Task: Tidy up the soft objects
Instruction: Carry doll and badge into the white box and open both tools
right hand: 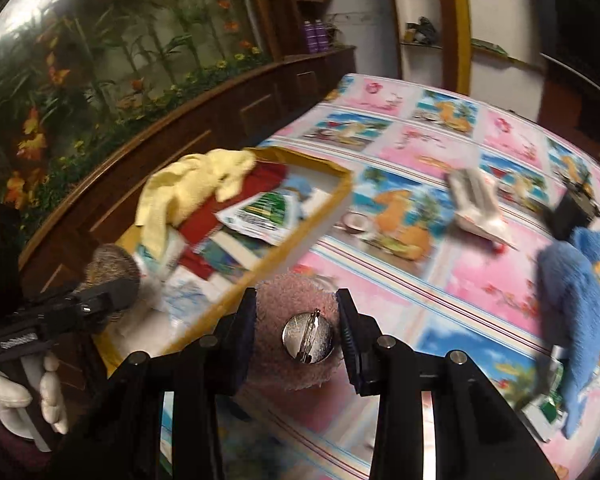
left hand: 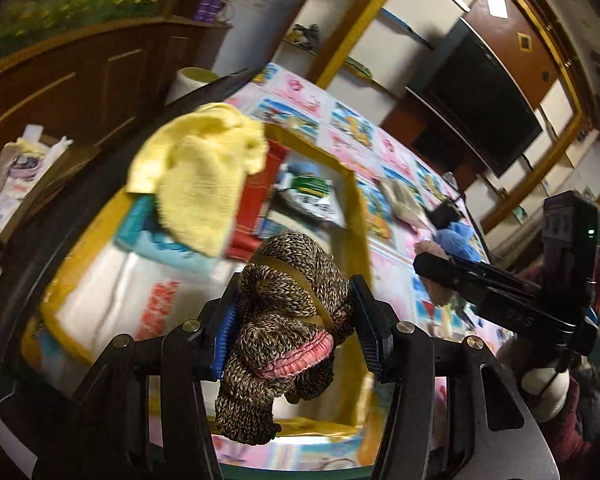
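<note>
Gripping knit bundle (left hand: 288,312) in left tool (left hand: 296,320) (above box (left hand: 352,200)) | right: pink puff (right hand: 296,320)

Box (left hand: 354,200) contents motion-blurred, print on packets unreadable. Yellow towel (left hand: 196,168) hides box far corner. Knitted bundle (left hand: 288,320) covers box floor behind it. Blue plush (right hand: 572,320) cut by right edge in right wrist view. Pink fuzzy item (right hand: 296,300) lower part hidden behind fingers (right hand: 350,344).
</note>
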{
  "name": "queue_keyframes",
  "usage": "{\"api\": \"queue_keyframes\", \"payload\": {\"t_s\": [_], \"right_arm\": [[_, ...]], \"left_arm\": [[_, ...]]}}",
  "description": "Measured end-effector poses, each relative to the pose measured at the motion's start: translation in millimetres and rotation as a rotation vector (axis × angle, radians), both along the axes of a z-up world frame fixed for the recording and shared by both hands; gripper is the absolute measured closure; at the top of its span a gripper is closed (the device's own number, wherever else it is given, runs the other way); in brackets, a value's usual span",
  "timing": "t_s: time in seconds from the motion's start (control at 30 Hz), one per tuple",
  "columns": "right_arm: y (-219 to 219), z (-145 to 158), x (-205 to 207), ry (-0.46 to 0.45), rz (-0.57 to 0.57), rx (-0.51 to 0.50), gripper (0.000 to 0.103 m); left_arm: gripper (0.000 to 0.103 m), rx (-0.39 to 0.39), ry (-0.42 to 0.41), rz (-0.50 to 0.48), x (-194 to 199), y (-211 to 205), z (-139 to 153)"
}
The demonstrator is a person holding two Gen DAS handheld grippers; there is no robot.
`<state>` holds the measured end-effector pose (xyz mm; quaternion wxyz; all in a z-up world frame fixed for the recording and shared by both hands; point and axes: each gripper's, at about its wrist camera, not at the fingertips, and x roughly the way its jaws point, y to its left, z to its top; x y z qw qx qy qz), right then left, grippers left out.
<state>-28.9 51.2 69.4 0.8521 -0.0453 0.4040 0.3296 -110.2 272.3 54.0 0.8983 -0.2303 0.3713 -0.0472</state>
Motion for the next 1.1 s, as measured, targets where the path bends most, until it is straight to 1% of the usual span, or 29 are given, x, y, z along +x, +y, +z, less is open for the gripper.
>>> {"api": "queue_keyframes", "payload": {"t_s": [0.13, 0.23, 0.3, 0.43, 0.6, 0.7, 0.83, 0.93, 1.1], "right_arm": [[34.4, -2.4, 0.5, 0.021, 0.051, -0.003, 0.065], [53.0, -5.9, -0.6, 0.047, 0.085, 0.009, 0.065], [63.2, -8.5, -2.8, 0.057, 0.107, 0.013, 0.065], [78.7, -12.3, -10.4, 0.069, 0.143, 0.014, 0.065], [93.2, -19.3, -20.0, 0.066, 0.176, -0.013, 0.063], [98.7, -23.9, -24.6, 0.080, 0.187, -0.022, 0.061], [101.2, -26.5, -27.8, 0.089, 0.185, -0.032, 0.056], [99.6, -25.4, -32.0, 0.073, 0.183, -0.039, 0.056], [87.9, -23.1, -37.2, 0.070, 0.173, -0.012, 0.055]], "left_arm": [[0.052, 0.000, 0.042, 0.001, 2.4, 8.3, -12.9], [0.051, -0.038, 0.054, -0.003, 2.0, 15.5, -18.6], [0.047, -0.066, 0.035, 0.004, -0.4, 21.1, -16.9], [0.040, -0.128, -0.008, 0.053, -7.8, 39.6, -8.6], [0.039, -0.180, -0.053, 0.101, -16.6, 57.5, -5.6], [0.039, -0.181, -0.056, 0.113, -18.7, 61.1, -5.3], [0.039, -0.182, -0.040, 0.115, -19.1, 60.5, -6.2], [0.039, -0.177, -0.042, 0.106, -21.5, 57.4, -3.6], [0.039, -0.164, -0.056, 0.097, -26.1, 50.4, 2.8]]}}
